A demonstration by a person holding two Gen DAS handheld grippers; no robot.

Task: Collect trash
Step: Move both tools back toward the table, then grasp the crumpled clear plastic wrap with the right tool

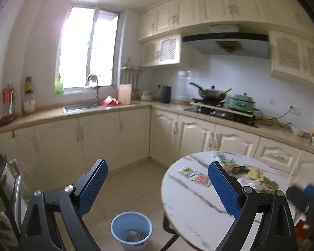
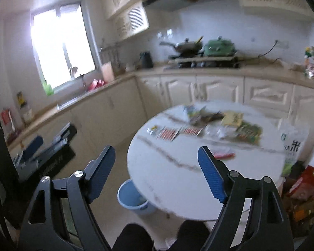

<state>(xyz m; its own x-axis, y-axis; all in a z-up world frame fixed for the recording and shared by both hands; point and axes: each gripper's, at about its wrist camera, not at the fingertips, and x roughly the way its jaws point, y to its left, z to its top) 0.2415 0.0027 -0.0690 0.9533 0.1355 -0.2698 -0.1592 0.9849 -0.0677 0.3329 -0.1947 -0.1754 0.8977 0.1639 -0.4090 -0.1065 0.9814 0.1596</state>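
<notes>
From the left wrist, the left tool (image 1: 158,174) hangs with its blue pads spread wide and nothing between them, raised above the kitchen floor. Below it a light blue bin (image 1: 131,229) stands on the floor just beside the round marble tabletop (image 1: 188,207), with a few scraps lying in its bottom. The trash (image 1: 240,171), a scatter of wrappers and packets, lies on the far half of that tabletop, well apart from the pads. From the right wrist, the right tool (image 2: 157,168) is likewise open and empty, held over the near edge of the tabletop (image 2: 178,177). The trash (image 2: 219,125) spreads across the far side, blurred, with two red-striped packets (image 2: 180,132) lying side by side. The bin (image 2: 134,198) shows partly under the tabletop's edge. The left tool (image 2: 41,146) appears at left, and dark-clad knees (image 2: 163,238) at the bottom.
</notes>
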